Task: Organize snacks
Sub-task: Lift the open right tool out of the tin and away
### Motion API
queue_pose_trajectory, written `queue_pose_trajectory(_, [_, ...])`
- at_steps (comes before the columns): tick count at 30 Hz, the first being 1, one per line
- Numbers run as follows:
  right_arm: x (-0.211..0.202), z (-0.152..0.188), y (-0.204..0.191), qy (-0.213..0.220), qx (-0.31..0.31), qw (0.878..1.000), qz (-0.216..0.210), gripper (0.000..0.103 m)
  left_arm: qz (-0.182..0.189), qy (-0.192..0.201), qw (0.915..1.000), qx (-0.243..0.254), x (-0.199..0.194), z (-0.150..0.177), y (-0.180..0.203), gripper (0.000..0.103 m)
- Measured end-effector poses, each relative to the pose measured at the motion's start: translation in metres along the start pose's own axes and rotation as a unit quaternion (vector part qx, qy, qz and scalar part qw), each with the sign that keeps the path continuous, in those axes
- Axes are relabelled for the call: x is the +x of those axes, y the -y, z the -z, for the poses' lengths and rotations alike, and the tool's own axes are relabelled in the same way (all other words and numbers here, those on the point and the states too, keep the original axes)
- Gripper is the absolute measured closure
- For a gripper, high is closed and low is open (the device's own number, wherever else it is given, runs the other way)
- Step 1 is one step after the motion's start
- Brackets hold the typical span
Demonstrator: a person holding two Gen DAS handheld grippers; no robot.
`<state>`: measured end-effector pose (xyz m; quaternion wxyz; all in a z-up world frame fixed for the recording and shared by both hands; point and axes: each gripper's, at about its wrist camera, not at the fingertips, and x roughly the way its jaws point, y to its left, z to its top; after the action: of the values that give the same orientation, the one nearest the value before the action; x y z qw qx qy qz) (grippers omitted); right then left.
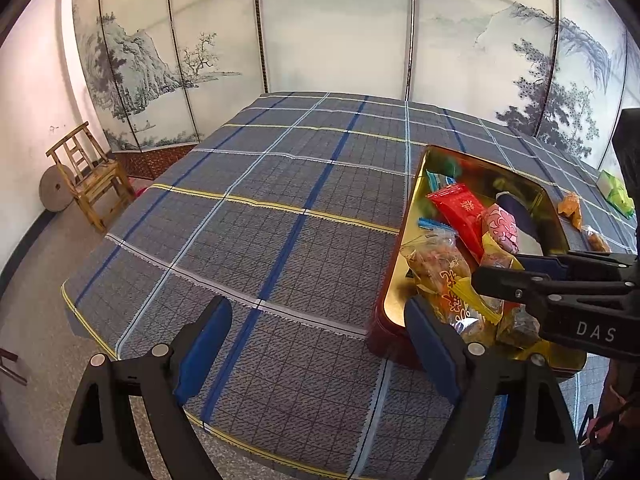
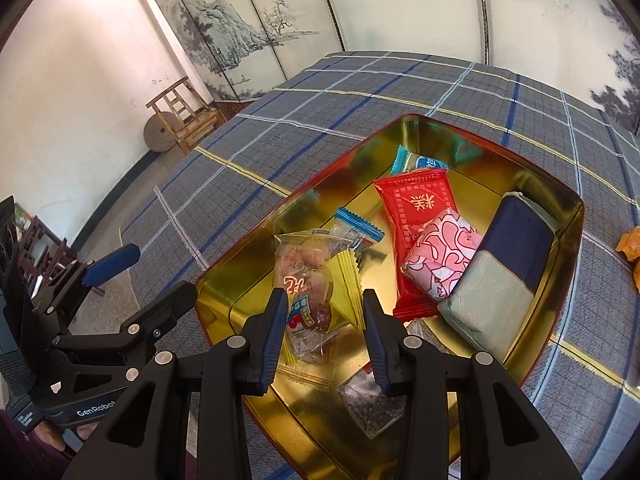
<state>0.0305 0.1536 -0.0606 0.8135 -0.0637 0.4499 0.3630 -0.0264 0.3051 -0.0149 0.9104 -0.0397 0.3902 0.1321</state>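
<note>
Right claw (image 2: 325,334) hung half-spread, empty, over snacks (image 2: 316,280) in the tin (image 2: 568,216); left claw (image 1: 316,350) wide, idle. Next: fetch loose packets (image 1: 570,208) beyond.

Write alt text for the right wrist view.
The right hand-held gripper hovers part open over a gold tin of wrapped snacks, a yellow-wrapped sweet just beyond its tips. The tin sits on a plaid tablecloth; the left hand-held gripper is at the left edge.

Painted landscape screen (image 1: 320,40) behind table; white wall (image 1: 36,100) left; wooden chair (image 1: 90,172), stone disc (image 1: 56,194) on speckled floor (image 1: 36,320).
</note>
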Motion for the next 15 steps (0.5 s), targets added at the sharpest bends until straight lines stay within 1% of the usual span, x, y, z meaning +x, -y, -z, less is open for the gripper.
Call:
queue_pose_trajectory(6, [-0.001, 0.0, 0.001, 0.005, -0.007, 1.0, 0.016, 0.062, 0.0, -0.002, 1.0, 0.003, 0.002, 0.002, 0.004, 0.018])
queue_pose_trajectory(8, [-0.003, -0.001, 0.003, 0.009, -0.005, 1.0, 0.014, 0.059, 0.0, -0.002, 1.0, 0.004, 0.003, 0.002, 0.005, 0.018])
queue_pose_trajectory(12, [-0.01, -0.002, 0.008, 0.027, 0.007, 1.0, 0.011, 0.048, -0.002, -0.003, 1.0, 0.005, 0.003, 0.003, 0.007, 0.018])
queue_pose_trajectory(15, [-0.017, -0.002, 0.012, 0.04, 0.016, 0.999, 0.008, 0.046, -0.003, -0.003, 1.0, 0.006, 0.003, 0.004, 0.008, 0.017])
